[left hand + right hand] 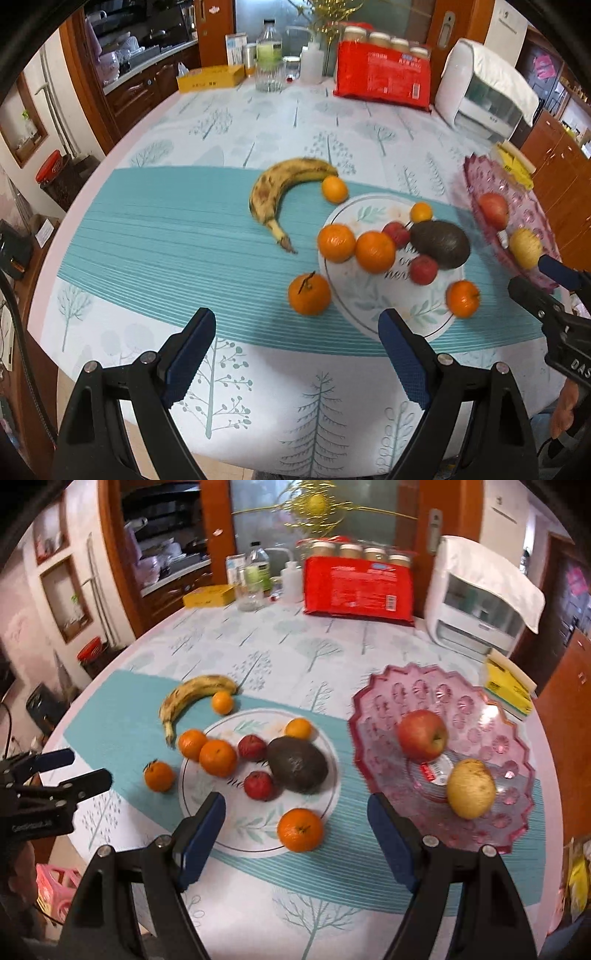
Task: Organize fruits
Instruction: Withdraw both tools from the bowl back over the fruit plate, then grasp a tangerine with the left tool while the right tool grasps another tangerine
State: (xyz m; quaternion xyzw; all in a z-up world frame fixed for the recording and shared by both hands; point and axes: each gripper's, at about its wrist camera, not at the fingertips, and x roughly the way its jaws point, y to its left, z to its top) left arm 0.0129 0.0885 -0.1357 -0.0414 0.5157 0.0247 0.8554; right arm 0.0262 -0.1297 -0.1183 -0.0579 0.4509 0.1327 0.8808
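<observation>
My left gripper [297, 354] and right gripper [295, 836] both released above the bench [258, 122], oranges [218, 757] and avocado [297, 765] on white plate [255, 834], apple [422, 734] in pink bowl [491, 716], banana [275, 186] beside plate

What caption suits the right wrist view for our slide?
Open right gripper above a white plate of oranges and an avocado, beside a pink glass dish holding an apple.
</observation>
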